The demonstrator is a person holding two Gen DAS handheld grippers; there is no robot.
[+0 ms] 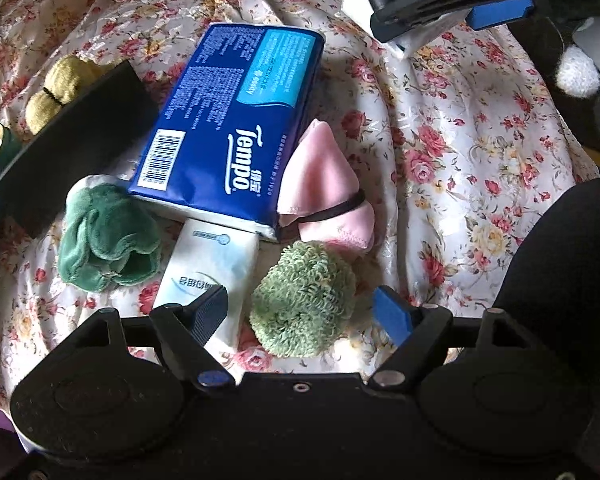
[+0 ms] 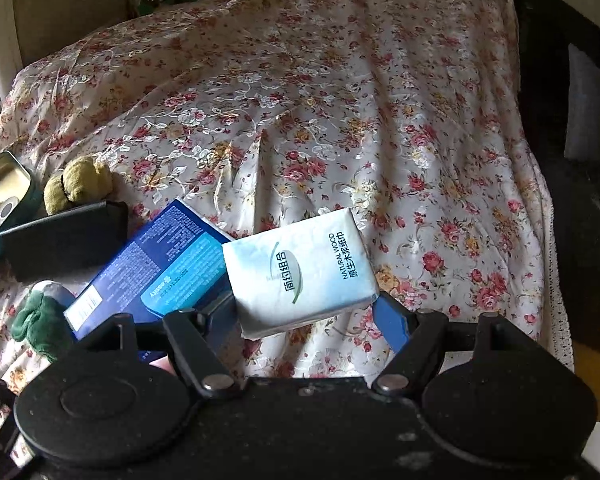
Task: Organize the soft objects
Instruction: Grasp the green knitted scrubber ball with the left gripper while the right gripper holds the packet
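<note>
The right claw (image 2: 305, 312) holds a white tissue pack (image 2: 300, 272) clear of the floral cloth (image 2: 339, 120), its 2 pads pressed against the pack's lower edge. Only that edge is clamped; most of the pack juts forward, unsupported. Risk 1: the soft wrapper may buckle or slide between the pads, so that the pack tilts or drops.

The left claw (image 1: 305, 312) stands wide and holds nothing. It hangs over a light green fuzzy ball (image 1: 303, 300), which sits between the 2 pads but appears untouched. Risk 2: the left pad overlaps a second white tissue pack (image 1: 212, 276) lying just beside the ball. Closing from this position may catch that pack together with the ball, or push it aside.

Risk 3: the second pack is tucked partly under the blue Tempo pack (image 1: 228, 120). Dragging it would probably shift the blue pack and the pink cloth bundle (image 1: 327, 188) touching it.

Risk 4: the ball is round and compressible. An off-centre squeeze may eject it sideways toward the dark green plush item (image 1: 104, 236).

A yellow plush item (image 1: 56, 88) and a dark flat block (image 1: 80, 152) lie further back, well apart from both claws.
</note>
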